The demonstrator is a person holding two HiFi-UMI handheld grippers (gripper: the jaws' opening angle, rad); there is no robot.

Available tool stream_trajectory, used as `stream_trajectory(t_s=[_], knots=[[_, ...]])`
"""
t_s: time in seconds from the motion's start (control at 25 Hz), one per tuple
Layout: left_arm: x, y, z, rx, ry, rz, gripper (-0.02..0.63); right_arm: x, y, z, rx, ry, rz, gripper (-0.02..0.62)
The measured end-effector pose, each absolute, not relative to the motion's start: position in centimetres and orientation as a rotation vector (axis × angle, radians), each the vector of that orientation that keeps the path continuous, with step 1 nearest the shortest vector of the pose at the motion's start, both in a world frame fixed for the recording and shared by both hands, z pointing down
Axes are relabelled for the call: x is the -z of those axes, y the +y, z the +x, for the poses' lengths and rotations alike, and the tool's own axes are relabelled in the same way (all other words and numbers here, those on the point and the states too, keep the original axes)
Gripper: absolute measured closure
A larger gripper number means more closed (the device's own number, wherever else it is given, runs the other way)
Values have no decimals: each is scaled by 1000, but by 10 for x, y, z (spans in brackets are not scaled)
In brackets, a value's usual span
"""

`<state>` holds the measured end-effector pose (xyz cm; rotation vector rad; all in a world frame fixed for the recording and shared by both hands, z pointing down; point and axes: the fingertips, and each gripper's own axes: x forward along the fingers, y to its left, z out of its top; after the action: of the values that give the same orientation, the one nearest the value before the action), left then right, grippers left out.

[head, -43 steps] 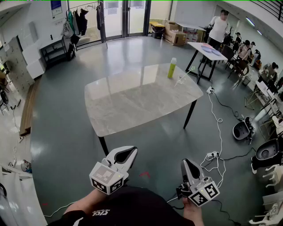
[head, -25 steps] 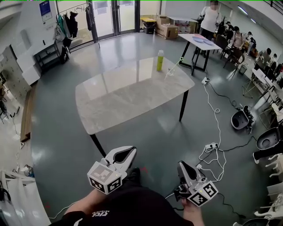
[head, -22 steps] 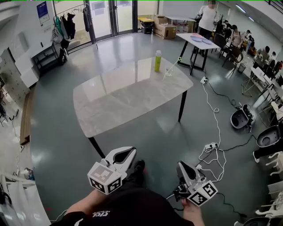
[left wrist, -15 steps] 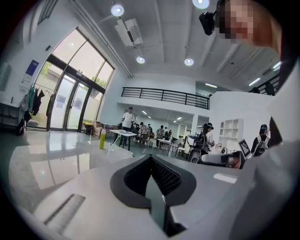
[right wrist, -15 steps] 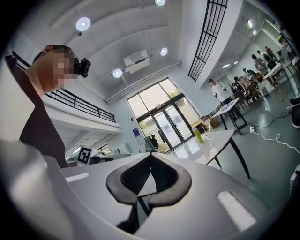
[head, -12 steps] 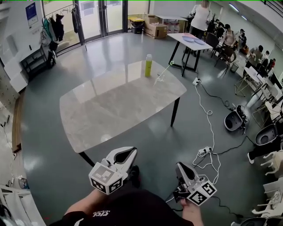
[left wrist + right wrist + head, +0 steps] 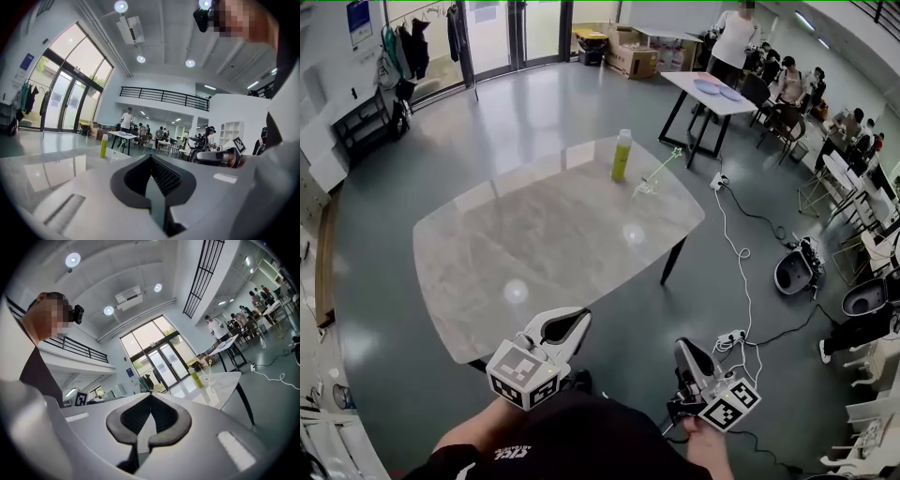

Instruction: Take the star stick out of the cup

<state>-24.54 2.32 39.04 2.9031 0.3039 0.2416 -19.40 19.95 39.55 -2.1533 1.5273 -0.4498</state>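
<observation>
Currently left gripper (image 7: 567,325) and right gripper (image 7: 686,352) sit pressed together, empty. Dragging the star stick (image 7: 661,169) sideways could topple the cup (image 7: 645,188) near the far right edge of the table (image 7: 534,244)

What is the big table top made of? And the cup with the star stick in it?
The table top looks like polished marble or a lookalike: it has pale grey veins and bright spots of glare on a shiny surface. The cup seems to be clear glass or plastic, since the table shows through it. It is too small to tell which.
</observation>
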Motion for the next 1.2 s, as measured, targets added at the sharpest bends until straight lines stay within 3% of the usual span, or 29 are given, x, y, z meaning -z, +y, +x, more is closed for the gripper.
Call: stream_trajectory(t_s=[0.72,1.2], knots=[[-419,-16,-177,-338,287,2866,603,-415,134,-111,547,1571,-2066,583],[-408,3,-43,-334,166,2880,603,-405,165,19,519,1613,-2025,583]])
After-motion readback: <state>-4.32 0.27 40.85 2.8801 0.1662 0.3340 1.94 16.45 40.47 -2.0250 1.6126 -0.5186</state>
